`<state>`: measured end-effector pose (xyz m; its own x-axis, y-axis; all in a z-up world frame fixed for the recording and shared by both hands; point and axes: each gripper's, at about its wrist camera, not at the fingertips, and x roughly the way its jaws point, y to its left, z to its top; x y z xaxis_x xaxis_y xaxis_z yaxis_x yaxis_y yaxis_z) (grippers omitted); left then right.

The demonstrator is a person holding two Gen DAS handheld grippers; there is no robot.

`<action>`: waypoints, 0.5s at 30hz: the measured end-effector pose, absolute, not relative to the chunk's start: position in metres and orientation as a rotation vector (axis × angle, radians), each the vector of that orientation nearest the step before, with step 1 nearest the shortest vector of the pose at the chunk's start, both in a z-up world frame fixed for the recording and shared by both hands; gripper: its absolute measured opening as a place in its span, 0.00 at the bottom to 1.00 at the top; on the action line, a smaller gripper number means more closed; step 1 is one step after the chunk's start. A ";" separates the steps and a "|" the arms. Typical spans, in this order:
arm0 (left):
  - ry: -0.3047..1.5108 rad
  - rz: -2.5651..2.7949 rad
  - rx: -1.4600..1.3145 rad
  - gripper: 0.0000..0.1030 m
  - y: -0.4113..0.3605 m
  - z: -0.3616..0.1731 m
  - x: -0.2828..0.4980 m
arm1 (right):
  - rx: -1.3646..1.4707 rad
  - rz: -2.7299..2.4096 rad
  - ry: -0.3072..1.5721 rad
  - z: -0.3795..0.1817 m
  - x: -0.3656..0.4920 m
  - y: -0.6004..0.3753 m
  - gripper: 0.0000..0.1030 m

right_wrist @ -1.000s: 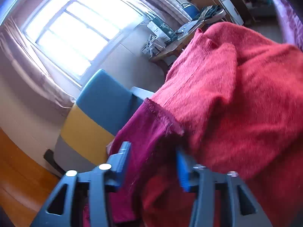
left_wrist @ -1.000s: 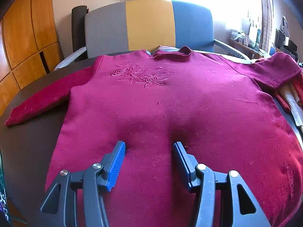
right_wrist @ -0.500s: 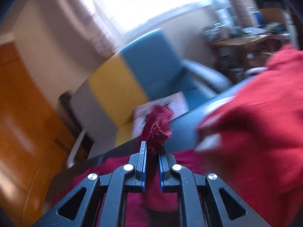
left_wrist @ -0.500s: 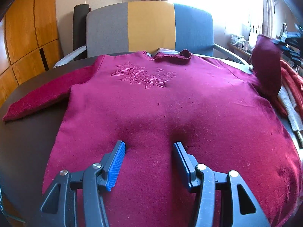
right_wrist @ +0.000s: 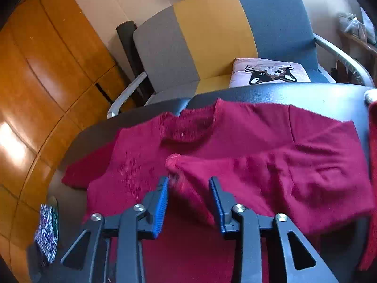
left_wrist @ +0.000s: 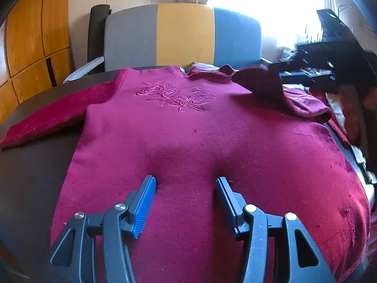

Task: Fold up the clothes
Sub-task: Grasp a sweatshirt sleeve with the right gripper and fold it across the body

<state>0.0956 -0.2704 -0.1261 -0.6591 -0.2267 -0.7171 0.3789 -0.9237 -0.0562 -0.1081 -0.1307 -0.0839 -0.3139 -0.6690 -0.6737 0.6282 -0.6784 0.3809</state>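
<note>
A maroon sweater (left_wrist: 188, 129) with embroidered roses lies face up on the dark table (left_wrist: 30, 176). My left gripper (left_wrist: 185, 180) is open, both fingertips resting on the sweater's lower middle. The sweater's right sleeve (left_wrist: 261, 82) is folded in over the chest, and my right gripper (left_wrist: 276, 70) hovers at its cuff. In the right wrist view that gripper (right_wrist: 188, 179) has its jaws opening, with the cuff (right_wrist: 176, 165) loose between them, near the left pad. The other sleeve (left_wrist: 47, 118) stretches out flat to the left.
A grey, yellow and blue armchair (left_wrist: 183, 35) stands behind the table with a cat-print cushion (right_wrist: 268, 72) on its seat. Wooden cabinets (left_wrist: 28, 35) line the left. More clothes (left_wrist: 348, 118) are piled at the table's right edge. A patterned object (right_wrist: 46, 231) lies at the left.
My right gripper swept the sleeve from the right side in over the sweater's chest, then its jaws parted around the cuff. The left gripper stayed put on the sweater.
</note>
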 end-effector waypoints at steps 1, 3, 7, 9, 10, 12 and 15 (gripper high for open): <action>0.305 -2.571 1.089 0.52 -0.272 -0.124 0.094 | 1.078 -2.050 -0.040 -0.085 -0.103 -0.125 0.35; 0.389 -2.567 1.114 0.51 -0.279 -0.119 0.091 | 1.070 -2.054 0.009 -0.089 -0.091 -0.114 0.35; 0.650 -2.594 1.133 0.51 -0.294 -0.106 0.079 | 1.085 -2.075 0.133 -0.108 -0.074 -0.089 0.35; 0.678 -2.628 1.142 0.51 -0.293 -0.097 0.064 | 1.098 -2.100 0.188 -0.122 -0.070 -0.083 0.35; 0.689 -2.640 1.151 0.51 -0.291 -0.094 0.058 | 1.103 -2.118 0.217 -0.129 -0.070 -0.080 0.35; 0.720 -2.664 1.171 0.51 -0.289 -0.089 0.043 | 1.051 -2.143 0.240 -0.133 -0.065 -0.076 0.36; 0.764 -2.689 1.190 0.51 -0.283 -0.084 0.017 | 1.022 -2.142 0.250 -0.135 -0.062 -0.076 0.47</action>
